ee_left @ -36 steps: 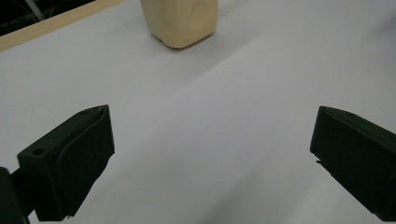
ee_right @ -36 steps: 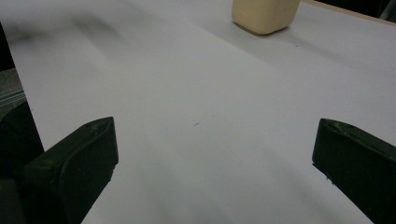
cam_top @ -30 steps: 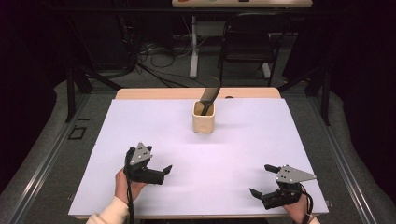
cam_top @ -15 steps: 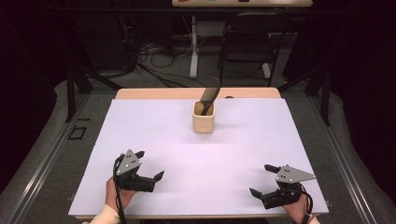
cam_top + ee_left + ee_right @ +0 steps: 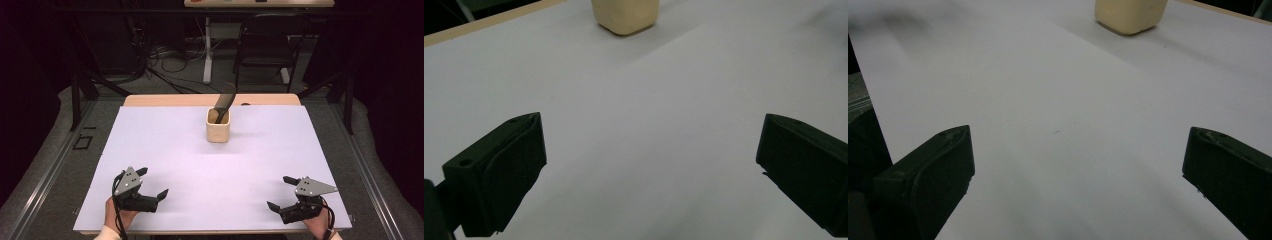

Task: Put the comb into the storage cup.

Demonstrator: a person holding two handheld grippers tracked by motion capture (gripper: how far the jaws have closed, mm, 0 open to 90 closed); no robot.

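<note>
The broad table covered with a pale lilac-white sheet [image 5: 215,165] lies as it did a second ago, a strip of bare light wood showing along its far edge. The cream, square-sided, round-cornered cup [image 5: 218,125] stands upright in the same spot, toward the far middle of the sheet, well apart from both grippers, with a dark curved utensil [image 5: 224,99] leaning out of it toward the far right; what kind of utensil it is cannot be told. In the left gripper view the cup's base [image 5: 625,15] sits at the top, slightly left of centre; in the right gripper view it sits at the top right [image 5: 1130,14].

The one change is at the left: the black left gripper with its grey three-cornered plate [image 5: 152,184] has drawn back toward the near left corner and now lies low over the sheet, its jaws spread wide with nothing between them. The black right gripper [image 5: 281,193], near the near right corner, has stayed put, its jaws likewise spread wide and empty.

No brand, label or writing can be read anywhere.
</note>
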